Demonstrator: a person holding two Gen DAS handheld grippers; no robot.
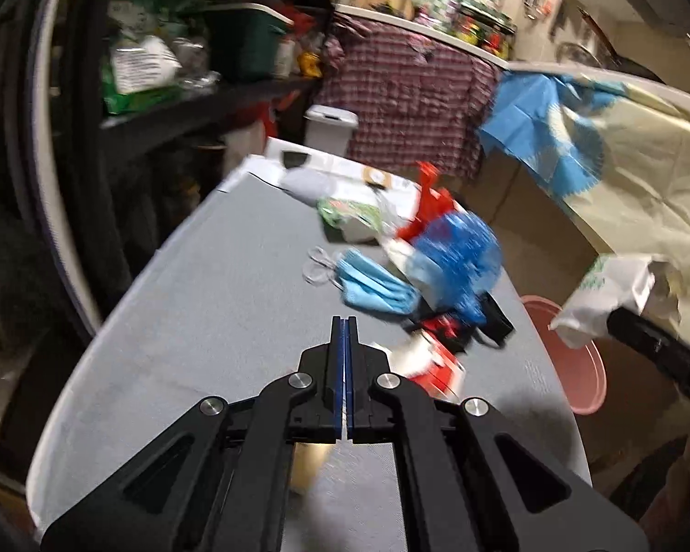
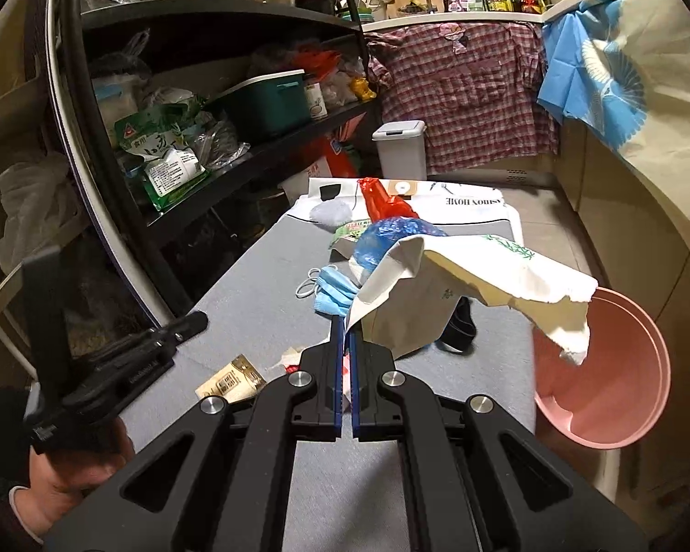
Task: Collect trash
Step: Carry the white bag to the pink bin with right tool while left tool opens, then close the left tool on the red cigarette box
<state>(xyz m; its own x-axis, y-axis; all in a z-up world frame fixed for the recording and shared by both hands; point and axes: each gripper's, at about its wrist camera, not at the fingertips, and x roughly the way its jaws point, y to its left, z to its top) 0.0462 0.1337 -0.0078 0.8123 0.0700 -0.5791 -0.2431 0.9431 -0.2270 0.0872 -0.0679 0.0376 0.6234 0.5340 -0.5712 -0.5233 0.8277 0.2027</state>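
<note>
Dark shelving (image 2: pixel 234 92) left; kitchen counter (image 2: pixel 460 16) behind.

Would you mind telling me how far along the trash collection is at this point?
Nothing shows as collected yet: the visible part of the pink basin beside the table looks empty. In hand: the right gripper is shut on a torn white paper bag, held up near the basin. The left gripper is shut and empty. Left on the table: blue face masks, a blue plastic bag, a red bag and small wrappers.
</note>
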